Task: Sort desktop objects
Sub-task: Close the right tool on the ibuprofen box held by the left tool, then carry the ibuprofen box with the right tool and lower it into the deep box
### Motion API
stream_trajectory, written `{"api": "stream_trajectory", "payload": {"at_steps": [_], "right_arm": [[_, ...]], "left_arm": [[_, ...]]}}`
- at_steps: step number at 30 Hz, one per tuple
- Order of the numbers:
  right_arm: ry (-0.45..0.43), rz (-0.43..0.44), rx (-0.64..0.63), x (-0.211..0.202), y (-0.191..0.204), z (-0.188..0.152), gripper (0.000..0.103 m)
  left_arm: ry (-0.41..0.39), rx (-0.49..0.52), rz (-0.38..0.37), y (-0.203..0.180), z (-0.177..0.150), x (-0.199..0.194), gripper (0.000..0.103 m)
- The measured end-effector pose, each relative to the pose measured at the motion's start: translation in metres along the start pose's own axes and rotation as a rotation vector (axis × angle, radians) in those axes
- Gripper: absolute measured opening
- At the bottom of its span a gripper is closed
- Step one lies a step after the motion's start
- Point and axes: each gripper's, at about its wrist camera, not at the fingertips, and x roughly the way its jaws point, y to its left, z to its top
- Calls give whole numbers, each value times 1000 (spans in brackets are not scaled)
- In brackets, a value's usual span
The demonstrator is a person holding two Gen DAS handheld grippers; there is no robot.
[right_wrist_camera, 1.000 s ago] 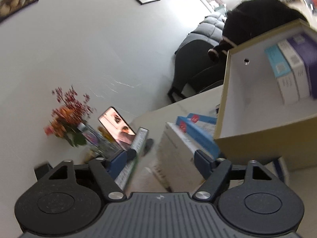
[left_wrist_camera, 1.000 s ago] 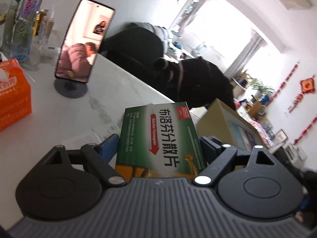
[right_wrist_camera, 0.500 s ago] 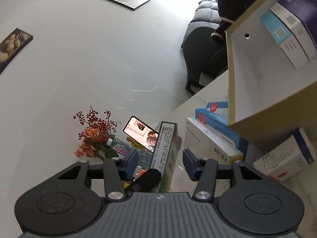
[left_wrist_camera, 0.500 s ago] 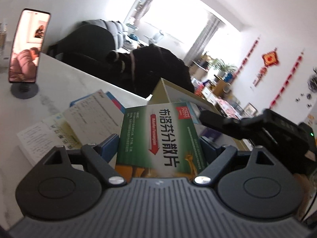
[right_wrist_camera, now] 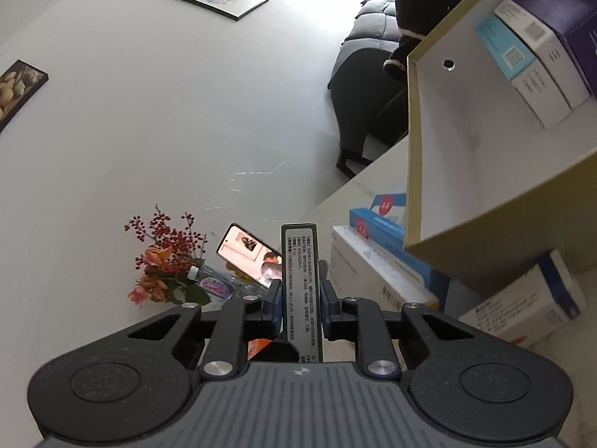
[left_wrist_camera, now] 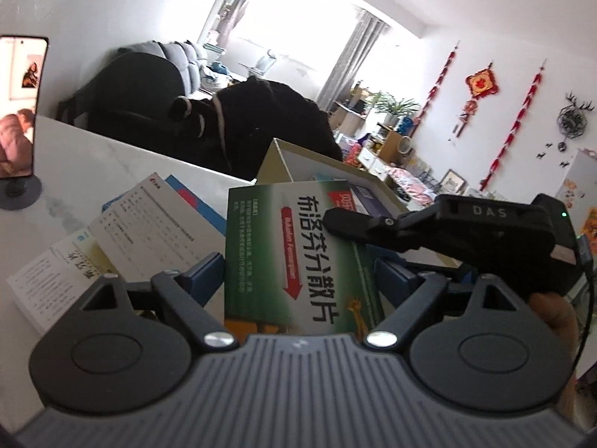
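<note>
The green medicine box (left_wrist_camera: 294,254) is held aloft, near the tan storage box (right_wrist_camera: 485,201). It is clamped across its width by the left gripper (left_wrist_camera: 298,276) and across its thin edges by the right gripper (right_wrist_camera: 300,306). Judged light, hollow, crushable cardboard: grip the flat faces gently.

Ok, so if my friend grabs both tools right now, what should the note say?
Left tool: shut on the green medicine box, across its wide face.
Right tool: shut on the same box's narrow sides, so this looks like a mid-air handover.
Done: three cartons stand inside the open cardboard box.
Left to do: probably release the left tool and put the green box in. Then sort the white and blue cartons lying on the table.
</note>
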Motion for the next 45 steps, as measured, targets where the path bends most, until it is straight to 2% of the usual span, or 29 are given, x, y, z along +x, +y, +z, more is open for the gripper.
{"api": "stream_trajectory", "payload": {"at_steps": [4, 10, 15, 21, 26, 36, 41, 45], "right_arm": [[-18, -27, -22, 1, 2, 7, 22], [-93, -74, -43, -16, 1, 25, 22], [-161, -84, -44, -30, -2, 39, 22], [-233, -112, -45, -52, -8, 55, 22], [-270, -135, -57, -62, -10, 70, 22], [-301, -193, -69, -67, -20, 97, 22], [-319, -237, -92, -67, -19, 119, 22], [-327, -343, -151, -59, -17, 136, 22]], "left_arm": [[1, 0, -49, 0, 3, 3, 88], [-3, 4, -88, 0, -3, 0, 89], [20, -16, -43, 6, -4, 6, 91], [49, -40, -26, 15, -8, 15, 94], [89, -78, 34, 25, -5, 33, 94], [102, -138, 100, 39, -13, 25, 95], [112, -132, 100, 41, -14, 25, 96], [106, -112, 110, 40, -10, 28, 96]]}}
